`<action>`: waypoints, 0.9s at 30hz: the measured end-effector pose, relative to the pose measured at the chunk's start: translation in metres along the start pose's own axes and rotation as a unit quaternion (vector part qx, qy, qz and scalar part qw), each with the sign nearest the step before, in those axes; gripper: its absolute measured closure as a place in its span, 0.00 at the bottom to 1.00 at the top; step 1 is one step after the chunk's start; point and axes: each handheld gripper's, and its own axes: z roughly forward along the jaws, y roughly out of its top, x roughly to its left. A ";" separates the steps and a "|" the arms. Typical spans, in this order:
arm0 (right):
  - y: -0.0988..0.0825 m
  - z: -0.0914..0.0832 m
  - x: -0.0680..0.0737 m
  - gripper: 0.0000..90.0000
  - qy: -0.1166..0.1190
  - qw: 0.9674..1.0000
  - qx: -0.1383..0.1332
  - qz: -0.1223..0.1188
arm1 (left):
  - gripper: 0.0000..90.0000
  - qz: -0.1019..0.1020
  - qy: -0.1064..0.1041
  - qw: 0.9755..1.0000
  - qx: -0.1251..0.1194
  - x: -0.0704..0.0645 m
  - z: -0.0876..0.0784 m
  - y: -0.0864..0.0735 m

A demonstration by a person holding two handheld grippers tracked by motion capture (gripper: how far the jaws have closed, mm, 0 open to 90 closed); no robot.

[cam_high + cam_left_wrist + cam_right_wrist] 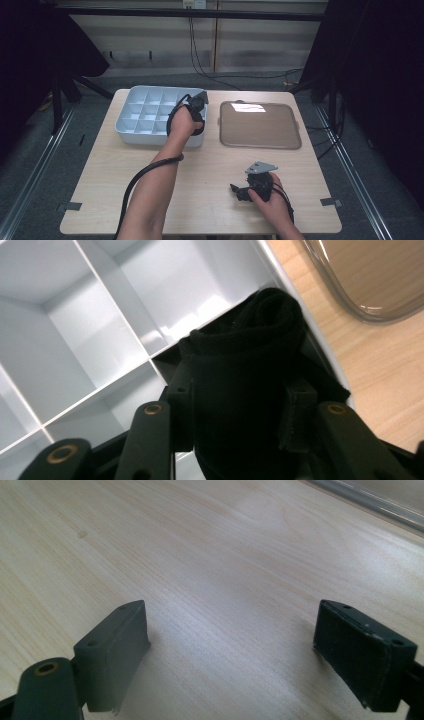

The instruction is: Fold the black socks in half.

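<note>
A: The left tongs (240, 415) grip a rolled black sock (250, 355) over the divided white box (131, 111), in its compartment toward the desk's middle. The right tongs (230, 650) gape wide, empty, near the desk's front edge.

B: Risk?

A: Let go early and the sock may catch on a divider.

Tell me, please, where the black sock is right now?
The black sock sits between the left gripper jaws, over the white divided organizer at its near right corner, beside the clear tray.
</note>
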 end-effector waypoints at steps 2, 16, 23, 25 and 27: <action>0.000 0.000 0.000 0.16 0.000 1.000 -0.001 -0.002 | 0.51 -0.012 0.009 1.000 -0.013 0.002 -0.006 0.000; 0.000 0.000 0.000 0.16 0.000 1.000 -0.003 -0.003 | 0.52 -0.031 0.001 0.999 -0.037 0.016 -0.033 -0.005; 0.000 0.000 0.000 0.16 0.000 1.000 -0.003 -0.003 | 0.72 -0.021 -0.001 0.999 -0.044 0.018 -0.039 -0.006; 0.000 0.000 0.000 0.16 0.000 1.000 -0.003 -0.003 | 0.76 -0.017 0.003 0.999 -0.042 0.018 -0.039 -0.005; 0.000 0.000 0.000 0.16 0.000 1.000 -0.003 -0.003 | 0.85 -0.014 -0.003 0.999 -0.040 0.018 -0.037 -0.005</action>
